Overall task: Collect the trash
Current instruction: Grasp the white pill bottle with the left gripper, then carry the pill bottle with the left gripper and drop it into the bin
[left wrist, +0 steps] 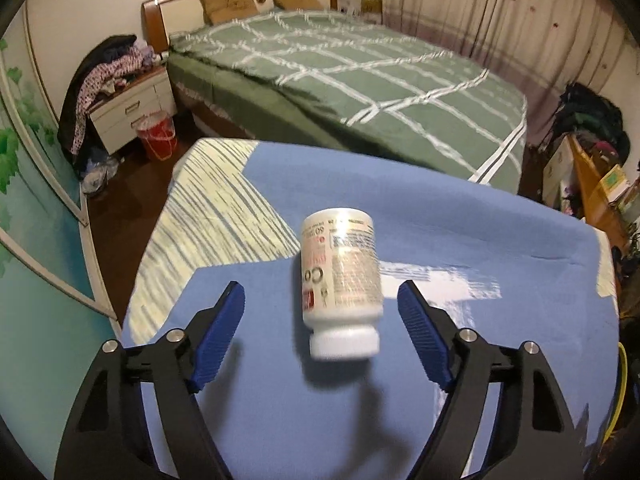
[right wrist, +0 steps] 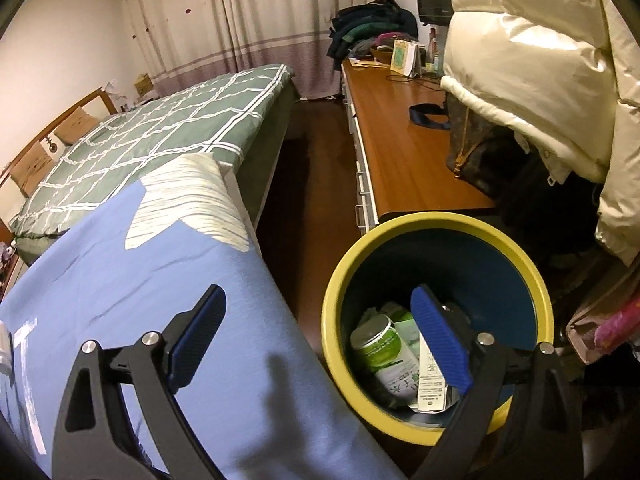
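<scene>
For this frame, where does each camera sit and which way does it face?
Left wrist: on the left gripper, angled down at a white bottle lying on the blue cloth; both fingers show.
Right wrist: on the right gripper, angled down over the cloth edge and the yellow-rimmed bin; both fingers show.
Shared: blue cloth, green bed, curtains.

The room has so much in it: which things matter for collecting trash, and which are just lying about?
For the job: white pill bottle, yellow-rimmed bin, green bottle in it.
Lying about: bed, red bucket, clothes pile, cream jacket.
</scene>
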Demonstrator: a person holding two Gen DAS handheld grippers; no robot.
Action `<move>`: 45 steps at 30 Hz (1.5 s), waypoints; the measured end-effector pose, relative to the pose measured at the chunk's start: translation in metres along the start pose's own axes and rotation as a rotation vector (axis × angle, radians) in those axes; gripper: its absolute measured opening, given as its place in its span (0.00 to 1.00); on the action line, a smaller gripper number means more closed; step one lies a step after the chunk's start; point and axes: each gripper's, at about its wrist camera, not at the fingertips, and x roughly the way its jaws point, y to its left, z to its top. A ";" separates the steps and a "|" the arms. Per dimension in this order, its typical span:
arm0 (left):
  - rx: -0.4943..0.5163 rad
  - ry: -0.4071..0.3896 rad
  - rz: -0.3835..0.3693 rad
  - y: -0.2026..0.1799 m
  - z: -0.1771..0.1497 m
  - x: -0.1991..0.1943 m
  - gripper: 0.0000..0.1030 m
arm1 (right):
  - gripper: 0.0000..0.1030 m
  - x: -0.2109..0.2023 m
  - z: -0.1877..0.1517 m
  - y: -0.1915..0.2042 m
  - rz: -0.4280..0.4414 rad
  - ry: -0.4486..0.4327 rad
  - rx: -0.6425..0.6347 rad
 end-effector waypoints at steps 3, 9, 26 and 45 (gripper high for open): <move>0.004 0.018 0.000 -0.002 0.010 0.015 0.73 | 0.86 0.001 -0.001 0.002 0.004 0.006 -0.008; 0.032 0.072 -0.013 -0.009 0.023 0.037 0.57 | 0.87 0.004 -0.001 0.005 0.014 0.016 -0.017; 0.293 -0.046 -0.213 -0.130 -0.024 -0.042 0.46 | 0.87 -0.064 -0.012 -0.032 0.082 -0.081 -0.056; 0.711 0.012 -0.582 -0.451 -0.173 -0.128 0.46 | 0.87 -0.109 -0.046 -0.167 0.024 -0.102 -0.034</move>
